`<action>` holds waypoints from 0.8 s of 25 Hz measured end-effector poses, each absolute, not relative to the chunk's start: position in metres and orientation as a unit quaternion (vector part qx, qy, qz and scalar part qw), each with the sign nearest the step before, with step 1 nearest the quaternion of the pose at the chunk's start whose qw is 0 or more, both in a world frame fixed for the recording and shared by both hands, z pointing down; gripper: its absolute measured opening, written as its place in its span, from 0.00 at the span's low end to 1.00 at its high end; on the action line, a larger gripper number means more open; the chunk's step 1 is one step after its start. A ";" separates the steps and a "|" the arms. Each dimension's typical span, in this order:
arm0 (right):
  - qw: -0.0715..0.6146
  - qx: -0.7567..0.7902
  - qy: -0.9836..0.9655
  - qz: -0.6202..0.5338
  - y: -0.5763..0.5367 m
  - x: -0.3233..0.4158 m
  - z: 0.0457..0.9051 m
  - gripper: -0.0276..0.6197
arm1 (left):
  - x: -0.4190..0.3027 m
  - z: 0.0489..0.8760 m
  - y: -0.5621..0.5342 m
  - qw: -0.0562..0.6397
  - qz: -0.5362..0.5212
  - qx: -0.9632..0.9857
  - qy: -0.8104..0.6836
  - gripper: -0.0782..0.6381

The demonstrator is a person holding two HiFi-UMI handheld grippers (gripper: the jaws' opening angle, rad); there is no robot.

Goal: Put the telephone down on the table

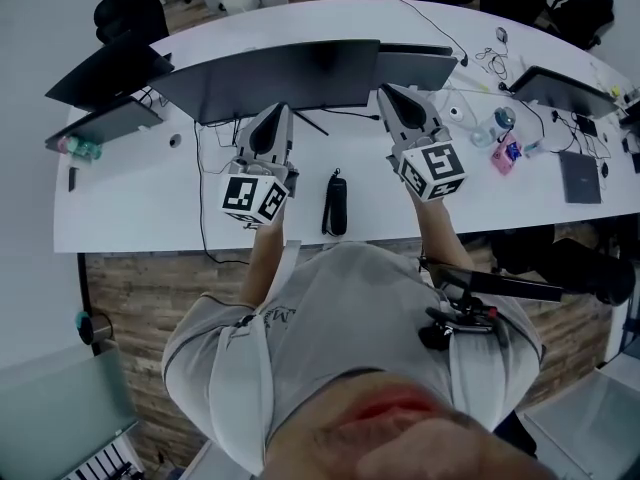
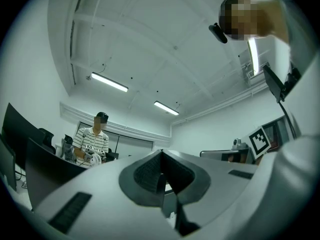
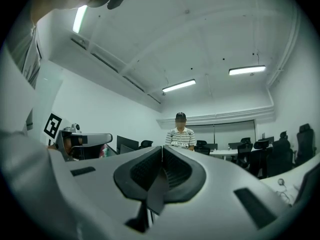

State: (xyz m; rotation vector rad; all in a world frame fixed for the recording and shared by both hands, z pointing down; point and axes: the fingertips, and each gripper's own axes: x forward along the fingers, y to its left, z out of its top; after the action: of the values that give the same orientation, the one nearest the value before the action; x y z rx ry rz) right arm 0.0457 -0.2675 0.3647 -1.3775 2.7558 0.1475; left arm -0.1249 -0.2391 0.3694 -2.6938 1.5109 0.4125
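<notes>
The telephone (image 1: 335, 204), a black handset, lies flat on the white table (image 1: 130, 208) near its front edge, between my two hands. Neither gripper touches it. My left gripper (image 1: 272, 118) is held up in the air to the left of the handset, its jaws closed together with nothing between them (image 2: 161, 154). My right gripper (image 1: 392, 93) hangs raised to the right of the handset, its jaws also pressed together and empty (image 3: 162, 149). Both gripper views look out level across the room, so the handset and the tabletop are out of sight in them.
Dark monitors (image 1: 270, 78) stand along the table behind the grippers, with cables trailing from them. Small items and a laptop (image 1: 580, 176) lie at the table's right end. A person in a striped shirt (image 3: 180, 134) stands across the room. Office chairs (image 3: 272, 156) stand to the right.
</notes>
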 end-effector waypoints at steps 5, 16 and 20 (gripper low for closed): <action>0.029 -0.452 0.890 0.048 -0.266 0.050 0.364 0.07 | -0.125 0.369 -0.239 0.014 0.130 -0.866 0.483 0.12; 0.025 -0.455 0.889 0.043 -0.269 0.047 0.370 0.07 | -0.123 0.380 -0.243 0.000 0.121 -0.871 0.476 0.12; 0.024 -0.457 0.888 0.040 -0.269 0.046 0.372 0.07 | -0.119 0.382 -0.240 -0.006 0.122 -0.873 0.472 0.12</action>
State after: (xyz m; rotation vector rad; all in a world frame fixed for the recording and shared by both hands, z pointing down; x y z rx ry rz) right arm 0.0465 -0.2686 0.3722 -1.4144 2.7486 0.1234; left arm -0.1191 -0.2402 0.3825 -2.7535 1.4875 0.3860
